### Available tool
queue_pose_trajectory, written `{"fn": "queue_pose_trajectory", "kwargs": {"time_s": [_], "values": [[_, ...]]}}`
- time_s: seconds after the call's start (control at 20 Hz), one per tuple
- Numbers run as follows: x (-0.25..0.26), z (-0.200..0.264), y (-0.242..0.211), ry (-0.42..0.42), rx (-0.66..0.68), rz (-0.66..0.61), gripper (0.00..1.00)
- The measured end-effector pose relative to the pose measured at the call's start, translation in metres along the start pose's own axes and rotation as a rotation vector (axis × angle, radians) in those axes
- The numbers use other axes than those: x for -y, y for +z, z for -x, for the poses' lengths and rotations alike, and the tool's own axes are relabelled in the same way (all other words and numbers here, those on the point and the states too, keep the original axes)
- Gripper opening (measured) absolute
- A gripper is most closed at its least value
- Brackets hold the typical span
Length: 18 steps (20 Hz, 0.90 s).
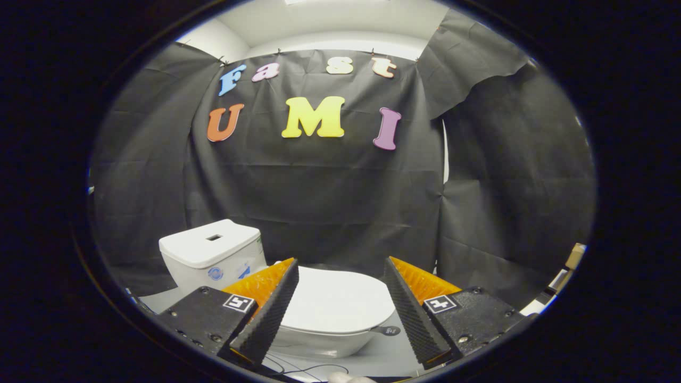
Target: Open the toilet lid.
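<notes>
here gripper (340, 268) gapes wide over closed toilet lid (340, 303).

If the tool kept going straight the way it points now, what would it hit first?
Probably the closed white toilet lid, lying between and just beyond the open tool fingers; depth is unclear, so it might instead pass above it toward the black cloth wall.

**Pale floor carrying the toilet**

The floor (388, 354) is a pale grey surface beneath and beyond the gripper (340, 276), whose fingers stand wide apart, gripping nothing. On it sits the white toilet (330, 340), its bowl between the fingers and its tank (210, 255) beyond the left one. Thin dark cables (298, 368) trail across the floor just under the fingers.
</notes>
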State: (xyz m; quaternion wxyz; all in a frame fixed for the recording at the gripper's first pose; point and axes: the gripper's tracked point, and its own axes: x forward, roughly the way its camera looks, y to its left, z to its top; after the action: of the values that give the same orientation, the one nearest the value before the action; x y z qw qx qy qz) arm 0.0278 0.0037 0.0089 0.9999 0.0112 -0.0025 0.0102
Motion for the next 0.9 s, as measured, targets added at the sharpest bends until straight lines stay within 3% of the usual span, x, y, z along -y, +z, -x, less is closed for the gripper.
{"fn": "queue_pose_trajectory", "kwargs": {"time_s": [0.4,0.6,0.9], "values": [[0.028,-0.052,0.021,0.057,0.011,-0.158,1.00],[0.050,-0.080,0.002,0.064,-0.041,-0.250,1.00],[0.085,-0.109,-0.060,0.029,-0.157,-0.404,1.00]]}}
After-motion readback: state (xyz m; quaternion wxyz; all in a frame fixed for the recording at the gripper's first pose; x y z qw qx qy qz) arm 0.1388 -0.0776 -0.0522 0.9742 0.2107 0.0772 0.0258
